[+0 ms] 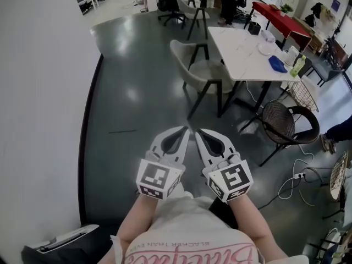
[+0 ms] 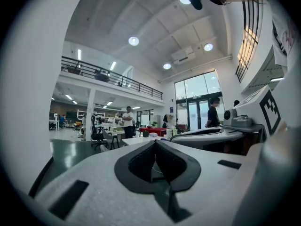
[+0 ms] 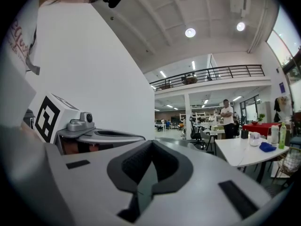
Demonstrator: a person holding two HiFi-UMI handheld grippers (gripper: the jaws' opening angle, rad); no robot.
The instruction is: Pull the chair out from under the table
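A plain white wall (image 1: 38, 92) fills the left side. Beside it, close to the person's body, the left hand-held gripper (image 1: 180, 132) points level with its jaws closed together and nothing between them. Just to its right, the right hand-held gripper (image 1: 201, 133) is held the same way, pinched shut and empty. The chair (image 1: 206, 71) to be pulled is probably the pale shell one further ahead, well apart from both hand-held grippers. Its seat is tucked against the near left edge of the white worktop (image 1: 242, 54) and its back faces the open floor (image 1: 137, 81). The step in hand looks like the approach. It would go best if the person walks up behind the backrest, opens one hand-held gripper wide and closes it on the top rim. The pull should then run straight back along the floor, so the dark legs do not catch the worktop's frame. Further right, a brown wicker chair (image 1: 283, 122) stands at the worktop's corner, with a white cable (image 1: 291, 183) on the floor beyond it, both best kept clear of. As for writing, each marker cube (image 1: 158, 177) carries only black-and-white squares. The shirt (image 1: 192, 241) shows upside-down print, and its small line seems to read "BLACKER THAN EVER". The large script cannot be made out.
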